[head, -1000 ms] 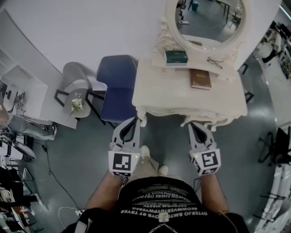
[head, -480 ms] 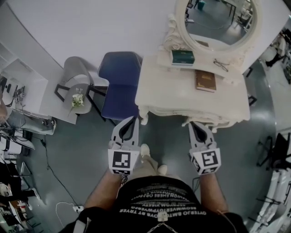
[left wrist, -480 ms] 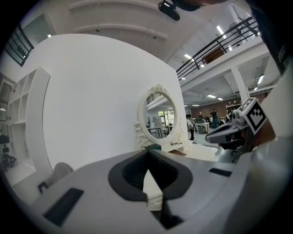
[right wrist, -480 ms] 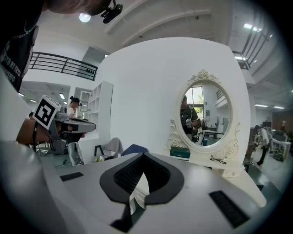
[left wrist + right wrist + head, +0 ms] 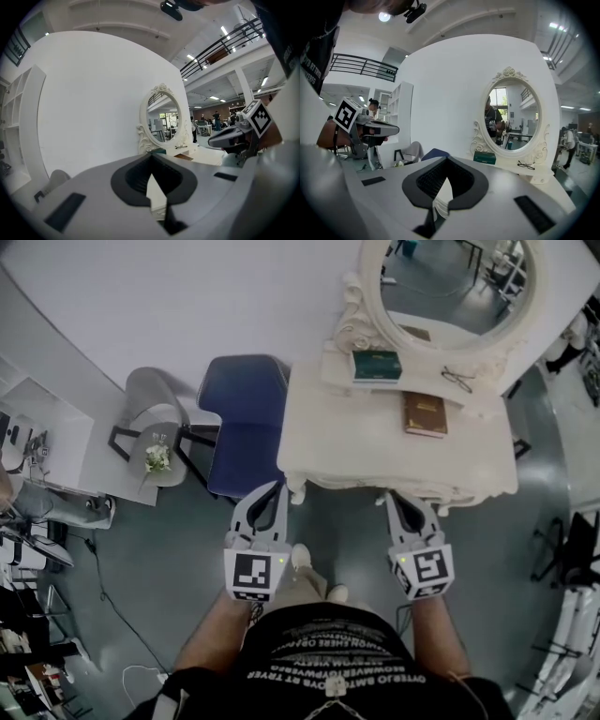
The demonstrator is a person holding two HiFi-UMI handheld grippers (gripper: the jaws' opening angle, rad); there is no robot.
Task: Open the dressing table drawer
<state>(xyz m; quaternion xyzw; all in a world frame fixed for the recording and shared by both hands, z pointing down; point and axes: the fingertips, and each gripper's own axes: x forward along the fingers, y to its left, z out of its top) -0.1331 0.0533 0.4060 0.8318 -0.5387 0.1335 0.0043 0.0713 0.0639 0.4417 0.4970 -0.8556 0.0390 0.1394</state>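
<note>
The cream dressing table (image 5: 375, 442) stands ahead of me against the white wall, with an oval mirror (image 5: 450, 287) on top. Its carved front edge (image 5: 361, 486) faces me; the drawer front itself is hidden from above. My left gripper (image 5: 278, 487) is shut and empty, its tip just off the table's front left corner. My right gripper (image 5: 388, 496) is also shut and empty, its tip close to the front edge right of centre. In the left gripper view the jaws (image 5: 151, 156) meet in front of the table; the right gripper view shows its jaws (image 5: 447, 158) closed the same way.
On the table lie a green box (image 5: 377, 365), a brown book (image 5: 425, 414) and a pair of glasses (image 5: 457, 379). A blue chair (image 5: 246, 423) stands left of the table, with a grey chair (image 5: 155, 413) and small flowers (image 5: 157, 458) further left. Racks and cables line the room's edges.
Both grippers and I have moved a little closer to the table's front. The jaws stayed shut.
</note>
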